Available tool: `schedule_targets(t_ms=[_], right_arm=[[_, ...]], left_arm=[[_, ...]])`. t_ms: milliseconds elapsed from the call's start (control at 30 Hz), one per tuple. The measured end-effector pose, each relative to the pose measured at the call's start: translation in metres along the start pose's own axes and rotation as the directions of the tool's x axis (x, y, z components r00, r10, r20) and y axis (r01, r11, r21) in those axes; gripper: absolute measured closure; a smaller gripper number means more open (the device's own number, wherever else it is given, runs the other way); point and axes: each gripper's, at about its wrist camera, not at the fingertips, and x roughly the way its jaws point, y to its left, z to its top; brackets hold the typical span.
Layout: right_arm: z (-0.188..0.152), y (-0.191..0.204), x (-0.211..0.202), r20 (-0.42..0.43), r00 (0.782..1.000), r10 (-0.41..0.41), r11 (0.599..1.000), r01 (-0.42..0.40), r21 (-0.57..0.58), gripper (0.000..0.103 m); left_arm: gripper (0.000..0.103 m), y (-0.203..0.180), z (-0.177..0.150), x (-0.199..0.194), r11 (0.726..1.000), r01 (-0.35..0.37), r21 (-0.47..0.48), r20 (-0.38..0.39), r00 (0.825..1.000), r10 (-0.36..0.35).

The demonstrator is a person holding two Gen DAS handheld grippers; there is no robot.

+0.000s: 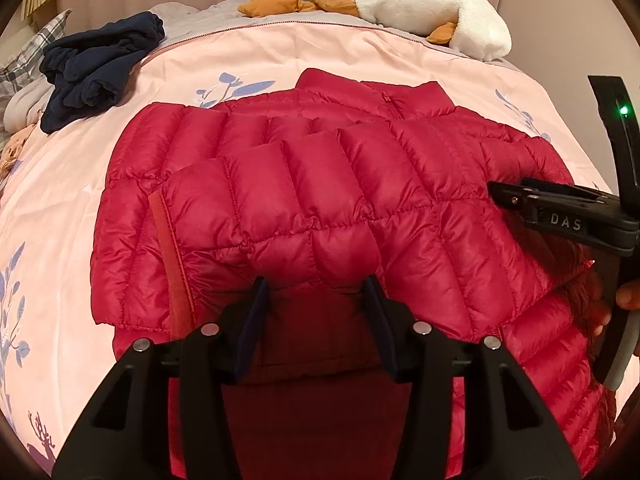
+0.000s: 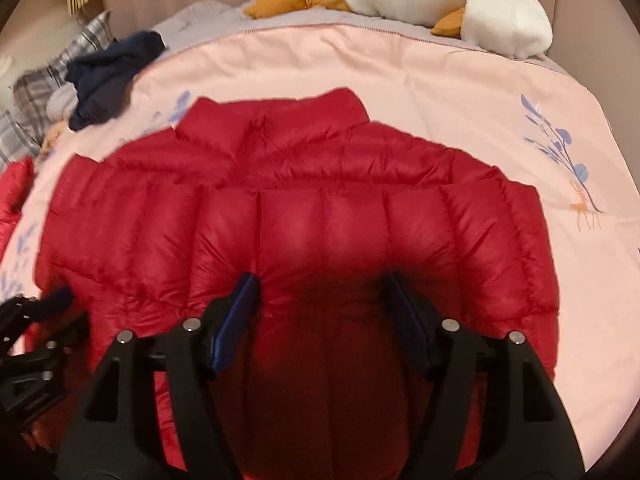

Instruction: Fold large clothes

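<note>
A red quilted puffer jacket (image 1: pixel 304 200) lies on the pink bedspread (image 1: pixel 248 60), collar at the far end, with both sleeves folded across its body. It also fills the right wrist view (image 2: pixel 320 208). My left gripper (image 1: pixel 316 284) is open just above the jacket's near part, with nothing between the fingers. My right gripper (image 2: pixel 320 280) is open low over the jacket's middle, empty. The right gripper's body shows at the right of the left wrist view (image 1: pixel 560 216). The left gripper shows at the lower left of the right wrist view (image 2: pixel 36 320).
A crumpled navy garment (image 1: pixel 96 68) lies at the far left of the bed beside a plaid pillow (image 1: pixel 44 40). A white plush goose with orange feet (image 1: pixel 420 4) lies along the far edge. Another red item (image 2: pixel 14 188) sits at the left edge.
</note>
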Motion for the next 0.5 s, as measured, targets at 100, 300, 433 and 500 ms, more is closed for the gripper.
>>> schedule_targets(t_ms=[100, 300, 433, 500], right_arm=[[0.001, -0.002, -0.010, 0.004, 1.000, 0.000, 1.000, 0.000, 0.002, 0.035], [-0.021, -0.005, -0.052, 0.095, 0.995, 0.003, 0.998, 0.003, -0.061, 0.035], [-0.039, -0.008, -0.035, 0.053, 0.999, -0.008, 0.997, 0.012, -0.078, 0.034], [-0.044, -0.006, -0.027, 0.047, 0.999, -0.018, 0.996, 0.021, -0.084, 0.032]], left_arm=[[0.052, 0.000, 0.000, 0.000, 1.000, 0.003, 0.000, 0.001, 1.000, -0.003], [0.052, 0.001, -0.001, 0.001, 1.000, 0.004, -0.002, 0.005, 1.000, -0.004], [0.051, 0.000, -0.001, 0.002, 1.000, -0.001, 0.004, 0.001, 1.000, 0.001], [0.051, -0.001, -0.001, 0.003, 1.000, -0.006, 0.007, -0.001, 1.000, 0.006]])
